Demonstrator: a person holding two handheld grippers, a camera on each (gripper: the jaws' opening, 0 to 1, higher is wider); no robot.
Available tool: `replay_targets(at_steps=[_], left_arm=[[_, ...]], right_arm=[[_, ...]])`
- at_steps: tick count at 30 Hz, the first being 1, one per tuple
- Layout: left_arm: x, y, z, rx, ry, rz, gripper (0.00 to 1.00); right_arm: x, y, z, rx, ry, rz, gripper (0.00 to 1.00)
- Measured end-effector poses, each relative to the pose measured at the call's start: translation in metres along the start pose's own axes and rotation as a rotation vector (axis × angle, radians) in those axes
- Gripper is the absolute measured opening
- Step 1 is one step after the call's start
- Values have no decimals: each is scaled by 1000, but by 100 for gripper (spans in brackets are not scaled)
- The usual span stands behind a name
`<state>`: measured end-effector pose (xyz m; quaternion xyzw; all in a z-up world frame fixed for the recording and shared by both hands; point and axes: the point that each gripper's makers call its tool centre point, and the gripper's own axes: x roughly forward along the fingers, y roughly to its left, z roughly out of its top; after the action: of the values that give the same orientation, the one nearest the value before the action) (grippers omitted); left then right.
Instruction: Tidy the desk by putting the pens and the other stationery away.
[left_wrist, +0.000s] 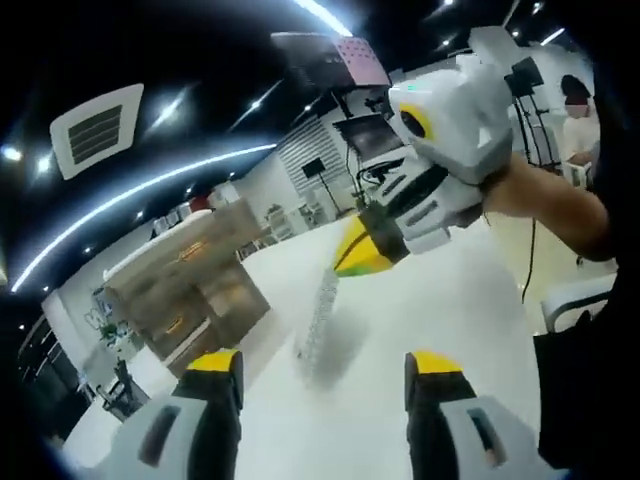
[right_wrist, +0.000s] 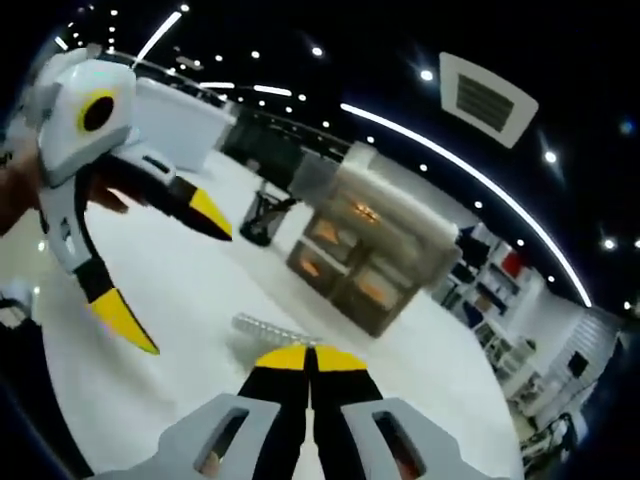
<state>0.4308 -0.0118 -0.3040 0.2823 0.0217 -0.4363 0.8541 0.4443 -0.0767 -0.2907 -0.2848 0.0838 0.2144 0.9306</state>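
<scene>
Stationery on view is one clear ruler-like strip, lying flat on the white desk just ahead of the left gripper, whose jaws stand wide apart, empty. The right gripper has its jaws pressed together, gripping nothing visible. Beyond the strip a wooden drawer organizer sits near the desk's far edge; bare desktop surrounds both.

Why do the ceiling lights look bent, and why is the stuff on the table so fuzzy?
Left gripper view: the fisheye lens curves the ceiling light strip, and the clear ruler-like strip on the white table is smeared by motion blur. Right gripper view: the light strip curves too, and the wooden drawer organizer looks soft.
</scene>
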Motion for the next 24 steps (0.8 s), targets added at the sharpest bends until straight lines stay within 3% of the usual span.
replay_targets(at_steps=[8,14,18,24], left_arm=[[39,1,0,74,24,-6,64],[55,-1,-1,110,31,-6,56],[62,1,2,135,-1,8,53],[69,2,-4,195,14,13,33]], right_arm=[[-3,3,3,7,-13,6,0],[-5,4,5,10,-19,10,0],[-6,4,6,14,-22,10,0],[-9,5,6,21,-26,13,0]])
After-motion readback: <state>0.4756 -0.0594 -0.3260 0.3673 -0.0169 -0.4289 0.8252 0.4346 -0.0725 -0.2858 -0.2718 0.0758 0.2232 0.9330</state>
